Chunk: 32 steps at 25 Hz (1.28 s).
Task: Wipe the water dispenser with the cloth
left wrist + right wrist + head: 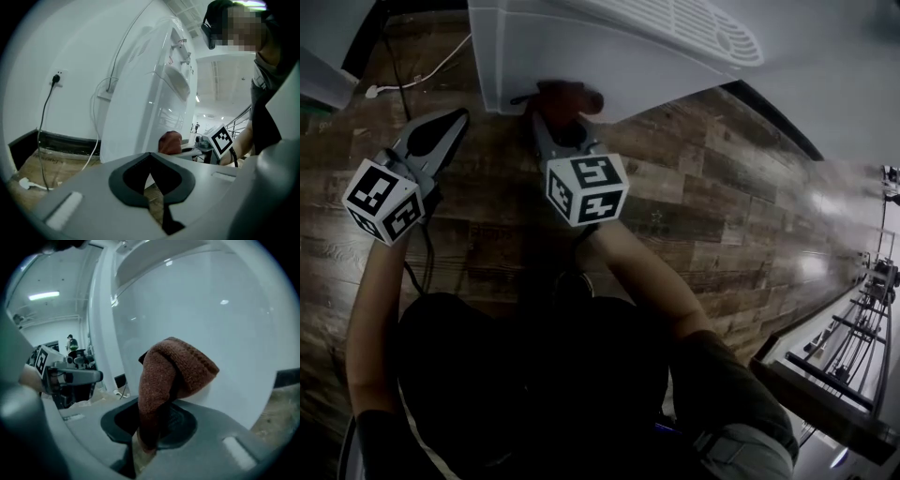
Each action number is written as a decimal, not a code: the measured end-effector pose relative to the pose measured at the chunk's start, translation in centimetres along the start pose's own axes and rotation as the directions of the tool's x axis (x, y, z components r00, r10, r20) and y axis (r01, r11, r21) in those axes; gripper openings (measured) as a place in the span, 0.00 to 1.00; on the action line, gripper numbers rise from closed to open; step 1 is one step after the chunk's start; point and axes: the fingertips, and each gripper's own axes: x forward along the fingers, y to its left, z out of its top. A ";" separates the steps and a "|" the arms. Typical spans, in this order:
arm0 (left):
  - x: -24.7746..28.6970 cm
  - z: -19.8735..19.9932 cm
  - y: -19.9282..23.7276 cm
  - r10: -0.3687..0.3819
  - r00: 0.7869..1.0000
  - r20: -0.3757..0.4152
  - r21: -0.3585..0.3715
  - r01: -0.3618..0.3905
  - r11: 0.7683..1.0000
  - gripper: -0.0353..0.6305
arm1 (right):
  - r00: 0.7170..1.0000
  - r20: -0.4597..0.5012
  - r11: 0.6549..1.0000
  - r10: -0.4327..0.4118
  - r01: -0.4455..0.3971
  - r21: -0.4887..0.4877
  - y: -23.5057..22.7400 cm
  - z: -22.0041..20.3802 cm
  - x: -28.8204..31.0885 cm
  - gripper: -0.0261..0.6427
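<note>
Because wiping needs pressure, right gripper (pixel 154 420) clamps the cloth (pixel 173 376) against the lower edge of the water dispenser (pixel 211 310); left gripper (pixel 150 157) hangs clear, jaws together.

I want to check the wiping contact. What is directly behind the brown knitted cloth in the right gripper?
Behind the brown knitted cloth is the smooth wall of the white plastic water dispenser. The cloth covers the patch behind it.
</note>
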 end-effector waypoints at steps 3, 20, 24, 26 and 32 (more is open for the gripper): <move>-0.7 0.2 0.4 0.018 1.000 0.005 -0.008 -0.018 1.000 0.08 | 0.995 -0.043 0.991 0.088 -0.092 -0.099 4.0 0.3 2.8 0.13; -0.9 3.3 -0.6 0.013 0.999 0.042 -0.030 -0.012 0.999 0.08 | 0.920 0.145 0.927 -0.365 0.345 0.145 -12.6 5.7 -14.1 0.13; -0.2 3.9 -1.5 0.003 0.998 0.071 -0.039 0.000 0.999 0.08 | 0.908 0.169 0.923 -0.382 0.365 0.124 -14.3 9.2 -14.5 0.13; -0.2 3.8 -2.1 -0.007 0.998 0.066 -0.036 0.009 0.999 0.08 | 0.919 0.174 0.934 -0.355 0.339 0.112 -13.3 10.6 -14.0 0.13; -1.4 4.0 -2.2 0.011 0.997 0.079 -0.046 -0.008 0.999 0.08 | 0.956 0.200 0.977 -0.213 0.208 0.044 -7.1 13.2 -12.3 0.13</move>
